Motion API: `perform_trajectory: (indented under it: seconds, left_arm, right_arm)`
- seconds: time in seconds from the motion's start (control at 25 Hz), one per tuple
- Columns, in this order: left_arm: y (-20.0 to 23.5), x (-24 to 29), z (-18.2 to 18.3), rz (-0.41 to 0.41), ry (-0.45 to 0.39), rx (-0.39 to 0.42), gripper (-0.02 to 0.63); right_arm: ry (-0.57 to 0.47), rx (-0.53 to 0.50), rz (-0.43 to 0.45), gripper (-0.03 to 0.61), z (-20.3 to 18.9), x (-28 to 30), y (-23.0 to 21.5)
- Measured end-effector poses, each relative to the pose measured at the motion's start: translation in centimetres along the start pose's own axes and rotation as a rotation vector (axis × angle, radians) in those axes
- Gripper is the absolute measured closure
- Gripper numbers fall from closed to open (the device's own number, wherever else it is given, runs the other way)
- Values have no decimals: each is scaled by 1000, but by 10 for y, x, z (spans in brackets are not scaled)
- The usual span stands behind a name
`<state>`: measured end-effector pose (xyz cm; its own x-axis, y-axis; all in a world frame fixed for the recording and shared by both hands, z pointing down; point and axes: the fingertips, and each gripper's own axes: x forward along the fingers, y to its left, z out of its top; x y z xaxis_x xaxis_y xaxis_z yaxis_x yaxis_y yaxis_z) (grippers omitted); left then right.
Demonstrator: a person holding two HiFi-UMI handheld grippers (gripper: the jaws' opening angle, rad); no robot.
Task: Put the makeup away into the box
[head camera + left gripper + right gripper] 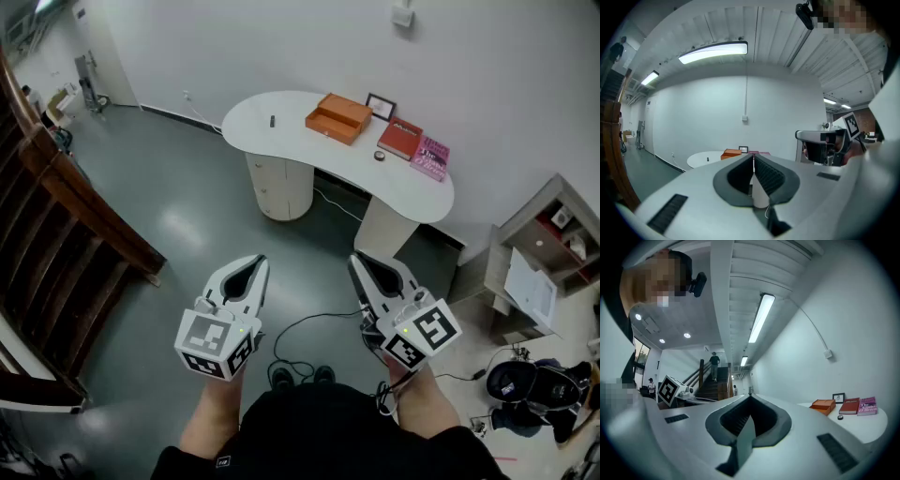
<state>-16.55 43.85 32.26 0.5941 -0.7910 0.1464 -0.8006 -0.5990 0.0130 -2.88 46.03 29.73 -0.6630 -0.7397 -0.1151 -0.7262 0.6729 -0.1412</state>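
**Orange box well out of reach, both tools clenched on nothing**

White and kidney-shaped, the tabletop (258, 112) is seen at twelve o'clock from the person, well apart from both tools, with grey floor (187, 225) between. An open orange box (337, 118) stands on it. What are judged to be the makeup pieces lie outside the box. A slim dark stick (273, 121) lies at nine o'clock of the box. A small dark round piece (380, 156) lies at four o'clock, just beside a red book (400, 138). Neither can be identified with certainty at this range. The left tool (253, 265) and the right tool (359, 264) are held side by side, each with its jaws pressed together and nothing between them.

Several failures can be foreseen. A black cable (309, 320) is looped on the floor at twelve o'clock of the feet (300, 377), so a foot could be caught during the approach. The slim dark stick could be rolled toward the tabletop's edge if it is nudged by jaws not opened beforehand. The small dark round piece could be pushed against the red book rather than gripped, since little room is left on that side.
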Motion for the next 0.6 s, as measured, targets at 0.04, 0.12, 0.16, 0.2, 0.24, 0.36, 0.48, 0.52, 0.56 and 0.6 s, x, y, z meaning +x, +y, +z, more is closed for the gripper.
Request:
perform_trajectory:
  seconds: [0.04,0.12,0.16,0.2,0.24,0.36,0.48,0.52,0.56,0.6]
  left_arm:
    - [-2,2,0,1,0,-1,597]
    - [-6,6,0,1,1,-1,597]
    - [-9,8,0,2,2,0,597]
    - [-11,10,1,3,4,0,597]
    - [-13,11,1,5,5,1,597]
    - [-17,15,0,18,8,3,597]
    - [-24,17,-6,34,20,0,597]
    - [-27,17,-7,39,22,0,597]
    - [-29,16,-8,45,23,-1,597]
    - [-31,15,-8,50,24,0,597]
  right_arm:
    - [-1,0,-1,545,0,-2,-3]
    - [-2,4,-2,545,0,-6,-8]
    - [-2,9,-2,545,0,-8,-11]
    - [-3,17,0,545,0,-10,-14]
    - [-3,27,3,545,0,-12,-16]
    - [-14,62,8,543,-1,-19,-26]
    - [-35,90,3,543,-2,-31,-38]
    - [-41,101,5,543,-1,-35,-41]
    - [-45,112,8,543,-1,-37,-43]
    - [-48,120,13,543,-1,-39,-44]
